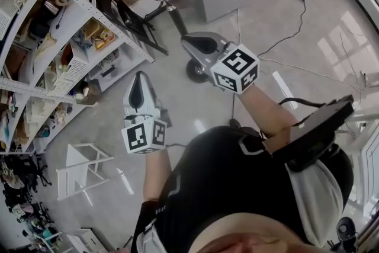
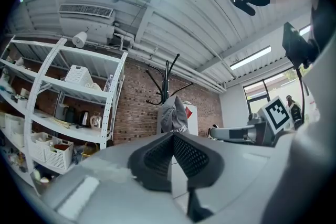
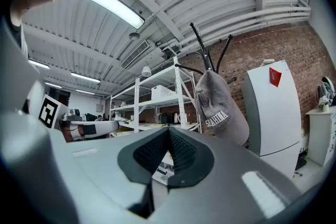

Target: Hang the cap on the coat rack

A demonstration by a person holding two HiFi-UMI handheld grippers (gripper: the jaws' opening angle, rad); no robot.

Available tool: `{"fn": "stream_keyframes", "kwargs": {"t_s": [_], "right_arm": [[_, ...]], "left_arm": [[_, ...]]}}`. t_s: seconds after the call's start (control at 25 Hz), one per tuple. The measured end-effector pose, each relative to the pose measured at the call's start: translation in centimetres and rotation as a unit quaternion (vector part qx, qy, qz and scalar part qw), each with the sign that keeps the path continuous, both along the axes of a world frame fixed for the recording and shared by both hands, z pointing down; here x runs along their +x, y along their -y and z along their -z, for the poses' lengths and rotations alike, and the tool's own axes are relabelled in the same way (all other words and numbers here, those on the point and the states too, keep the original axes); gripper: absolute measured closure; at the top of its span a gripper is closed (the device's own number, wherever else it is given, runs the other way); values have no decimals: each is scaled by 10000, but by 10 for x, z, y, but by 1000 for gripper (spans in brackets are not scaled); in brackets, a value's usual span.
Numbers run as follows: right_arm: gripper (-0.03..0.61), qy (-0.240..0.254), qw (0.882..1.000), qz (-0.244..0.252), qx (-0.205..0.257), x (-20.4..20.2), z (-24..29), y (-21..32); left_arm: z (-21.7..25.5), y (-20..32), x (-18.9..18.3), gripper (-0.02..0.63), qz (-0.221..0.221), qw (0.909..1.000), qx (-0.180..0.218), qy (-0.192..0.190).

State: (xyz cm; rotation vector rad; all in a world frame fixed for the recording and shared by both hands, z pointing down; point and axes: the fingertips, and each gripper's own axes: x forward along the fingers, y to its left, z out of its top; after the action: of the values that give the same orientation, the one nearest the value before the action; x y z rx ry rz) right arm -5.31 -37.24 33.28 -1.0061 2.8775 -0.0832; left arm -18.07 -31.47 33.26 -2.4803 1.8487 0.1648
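While the grey cap (image 3: 220, 107) hangs from the top of the black coat rack (image 3: 207, 57), neither tool is in contact with it. The cap is noted on the far side of the floor, before the brick wall (image 2: 134, 107), and well apart from both grippers. White shelving (image 1: 71, 26) is seen to the left of the rack and a white cabinet (image 3: 268, 107) to its right. The left gripper (image 2: 172, 136) is held near the person's body; its jaws are pressed together with nothing between them. The right gripper (image 3: 168, 131) is held farther out, towards the rack; its jaws are likewise closed together and empty. Both grippers are pointed roughly level towards the rack.
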Motion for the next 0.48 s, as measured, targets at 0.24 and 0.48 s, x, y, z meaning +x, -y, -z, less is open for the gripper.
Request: {"fn": "stream_keyframes", "kwargs": {"t_s": [0.24, 0.48], "right_arm": [[571, -26, 10000, -39, -2, -6, 0, 2], [571, -62, 10000, -53, -5, -12, -1, 4]], "left_arm": [[-1, 1, -6, 609, -16, 10000, -10, -29], [1, 3, -9, 609, -58, 10000, 44, -54]]}}
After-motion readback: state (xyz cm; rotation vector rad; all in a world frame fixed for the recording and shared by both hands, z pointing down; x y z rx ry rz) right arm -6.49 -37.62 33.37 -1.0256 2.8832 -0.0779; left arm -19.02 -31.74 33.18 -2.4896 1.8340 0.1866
